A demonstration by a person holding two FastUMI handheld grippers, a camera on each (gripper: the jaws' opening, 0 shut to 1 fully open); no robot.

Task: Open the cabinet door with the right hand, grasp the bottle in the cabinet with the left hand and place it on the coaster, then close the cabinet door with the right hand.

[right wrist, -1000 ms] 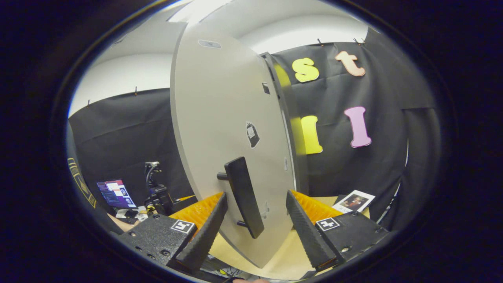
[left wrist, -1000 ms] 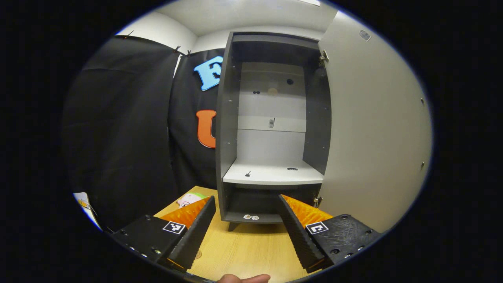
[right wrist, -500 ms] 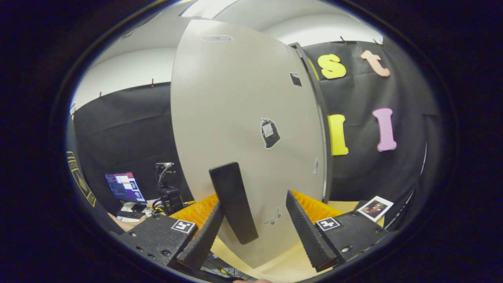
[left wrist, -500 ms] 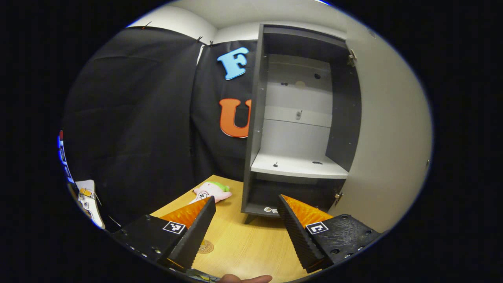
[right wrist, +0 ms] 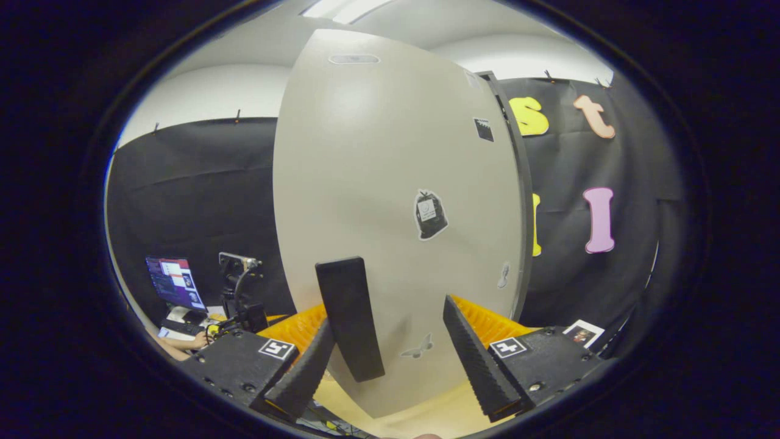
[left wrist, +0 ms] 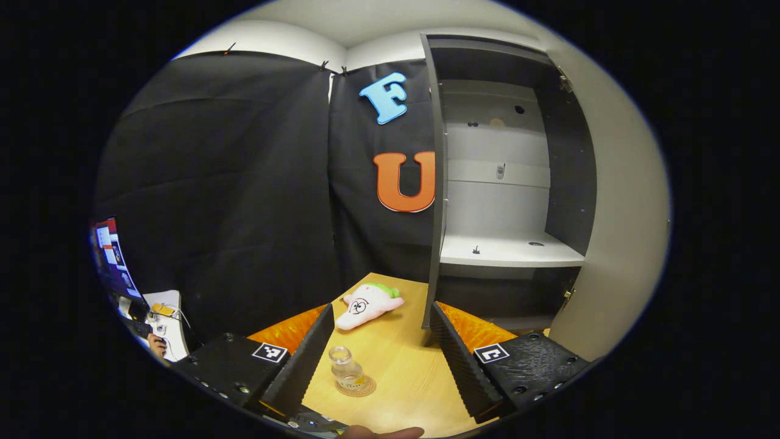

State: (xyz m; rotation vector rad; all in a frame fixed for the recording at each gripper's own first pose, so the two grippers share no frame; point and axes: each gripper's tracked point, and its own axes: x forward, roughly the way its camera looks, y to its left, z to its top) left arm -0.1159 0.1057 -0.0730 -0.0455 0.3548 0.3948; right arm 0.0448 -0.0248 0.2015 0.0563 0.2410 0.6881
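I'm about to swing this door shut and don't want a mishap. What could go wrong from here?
1. The black bar handle on the beige cabinet door lies against one finger of the open right hand-held gripper, so a push may slip off.
2. The small clear glass bottle on the round cork coaster sits between the fingers of the left hand-held gripper; a stray move could topple it.

- left gripper: fingers spread wide, nothing between them; a fingertip shows at the bottom edge
- right gripper: fingers spread wide, pressing on nothing
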